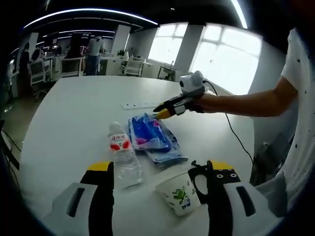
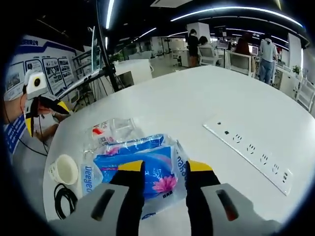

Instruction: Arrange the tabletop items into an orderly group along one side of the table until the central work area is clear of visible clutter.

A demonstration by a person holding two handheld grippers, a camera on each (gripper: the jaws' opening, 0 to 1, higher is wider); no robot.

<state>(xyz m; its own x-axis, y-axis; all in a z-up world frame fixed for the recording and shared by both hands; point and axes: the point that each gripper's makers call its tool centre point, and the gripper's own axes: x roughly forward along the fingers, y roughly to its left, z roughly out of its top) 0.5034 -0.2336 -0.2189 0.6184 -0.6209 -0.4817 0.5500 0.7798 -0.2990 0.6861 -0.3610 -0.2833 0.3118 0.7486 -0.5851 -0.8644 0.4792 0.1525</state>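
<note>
White counter (image 1: 69,128) carries a blue tissue pack (image 2: 147,169), a clear water bottle (image 1: 123,155) lying flat beside it, and a paper cup (image 1: 179,192). The right tool (image 2: 165,169) hangs spread over the pack; the left tool (image 1: 160,169) is spread wide between bottle and cup, holding nothing.

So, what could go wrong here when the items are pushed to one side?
1. The water bottle lies on its side and touches the blue tissue pack; pushing the pack may roll the bottle away.
2. The paper cup is tipped near the table edge, next to the left gripper; a nudge could knock it off.
3. The right gripper is open over the soft pack, which may slip or crumple.
</note>
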